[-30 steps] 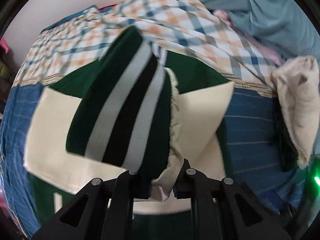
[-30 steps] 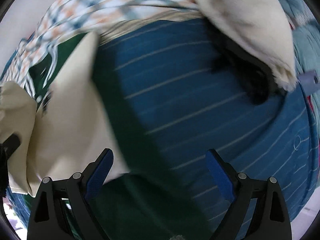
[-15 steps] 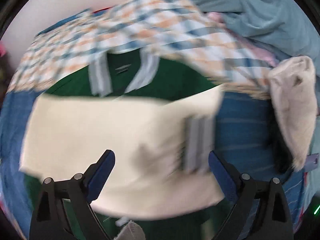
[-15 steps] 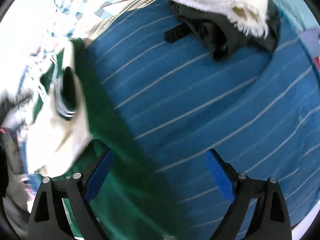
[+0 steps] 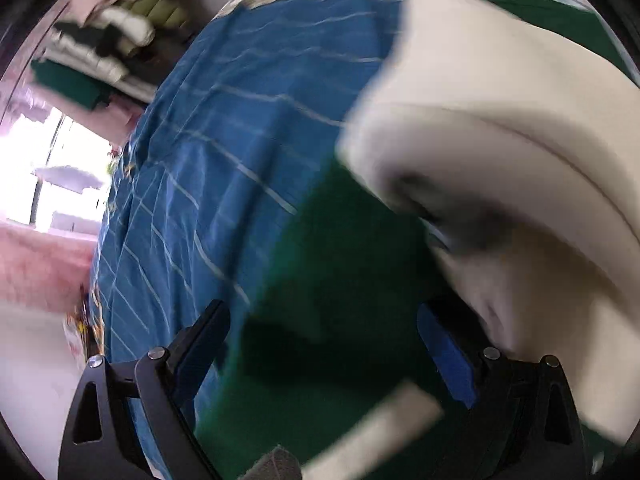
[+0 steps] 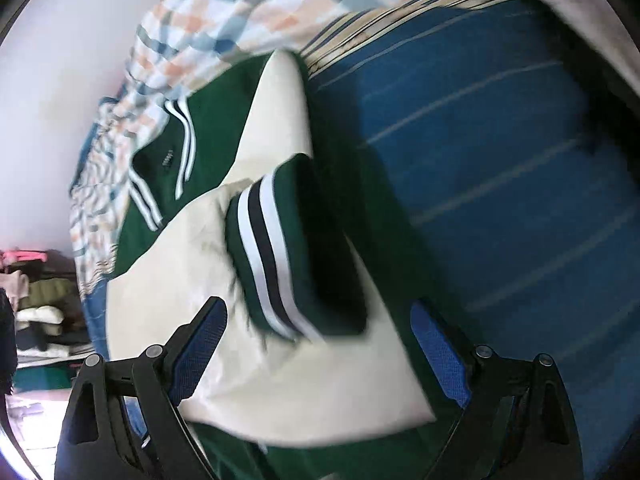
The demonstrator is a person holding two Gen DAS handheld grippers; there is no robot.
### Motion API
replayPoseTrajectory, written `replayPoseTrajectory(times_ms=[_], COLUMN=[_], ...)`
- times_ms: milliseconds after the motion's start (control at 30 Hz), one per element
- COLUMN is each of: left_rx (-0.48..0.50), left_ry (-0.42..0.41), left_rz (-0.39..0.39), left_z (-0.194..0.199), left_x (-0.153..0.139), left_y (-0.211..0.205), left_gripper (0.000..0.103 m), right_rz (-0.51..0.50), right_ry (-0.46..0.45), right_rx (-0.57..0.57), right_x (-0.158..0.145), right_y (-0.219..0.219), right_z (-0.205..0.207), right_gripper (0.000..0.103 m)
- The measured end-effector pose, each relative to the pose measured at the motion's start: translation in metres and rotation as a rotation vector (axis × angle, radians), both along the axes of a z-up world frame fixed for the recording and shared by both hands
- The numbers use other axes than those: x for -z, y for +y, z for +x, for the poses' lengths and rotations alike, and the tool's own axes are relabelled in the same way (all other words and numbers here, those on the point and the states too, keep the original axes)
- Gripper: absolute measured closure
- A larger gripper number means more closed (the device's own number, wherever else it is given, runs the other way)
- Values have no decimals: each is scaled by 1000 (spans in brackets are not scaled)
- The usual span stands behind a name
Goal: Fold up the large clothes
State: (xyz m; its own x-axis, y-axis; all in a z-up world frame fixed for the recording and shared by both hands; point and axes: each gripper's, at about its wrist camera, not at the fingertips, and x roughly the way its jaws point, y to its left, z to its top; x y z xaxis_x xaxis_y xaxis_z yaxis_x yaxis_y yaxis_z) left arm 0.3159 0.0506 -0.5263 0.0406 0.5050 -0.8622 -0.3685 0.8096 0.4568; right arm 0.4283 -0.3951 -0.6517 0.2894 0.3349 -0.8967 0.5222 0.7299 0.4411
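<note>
Comparing w/ a sec earlier: the jacket [image 6: 224,144] on the blue striped bed cover [image 6: 500,168] had both cream sleeves [image 6: 256,280] crossed over its green body; before, the left claw [image 5: 324,328] was clamped on the striped cuff [image 6: 272,264] and lifting it. That cuff now lay dropped on the chest, so the sleeve fold looked done & the next step was prob. the lower half, folded up toward the collar. Left claw had let go, swung to the jacket's side, jaws wide, opening a bit more, nothing pinched; green hem [image 5: 340,280] filled the gap between its fingers, cream sleeve bulging at its 2 o'clock. Right claw [image 6: 320,340] was closing, pads not yet on cloth; the cuff sat at its 12 o'clock, just beyond the tips, the cream sleeve under them, collar [image 6: 180,156] at 11 o'clock, further off.
</note>
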Motion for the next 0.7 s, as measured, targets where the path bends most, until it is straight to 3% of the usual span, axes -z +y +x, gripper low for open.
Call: replayPoseTrajectory(times_ms=[67,100,233,367,433,533,567,600,633,667,700], left_rx=[-59,-74,-110,-97,-75,11,39,74,98,114,139], left_ry=[-25,-37,-50,-50,-45,-21,-15,-11,-18,-24,-30], left_rz=[-29,-27,-50,-59,-66,-91,-94,-89,-77,-66,-39], left_z=[5,8,15,12,7,-11,-19,-32,-41,-47,-53], left_x=[-1,-3,-4,-1,-7,-21,-27,-36,-43,-47,-52], left_y=[21,28,46,45,39,31,29,27,28,32,33], left_gripper=[5,5,4,2,2,2,2,2,2,2,2], right_rz=[-85,-102,-104,-144,-213,-358,-343,-262,-216,-171,-170], right_ry=[-3,-18,-155,-205,-146,-7,50,82,82,66,53], right_rx=[-4,0,61,118,115,59,19,12,17,12,2], right_x=[-4,-8,-57,-88,-80,-44,-28,-15,-12,-13,-16], right_y=[11,14,13,-5,-14,-26,-30,-37,-42,-46,-48], right_z=[10,12,-4,-22,-26,-20,-19,-24,-29,-39,-45], right_gripper=[85,92,96,97,100,103,103,103,102,94,76])
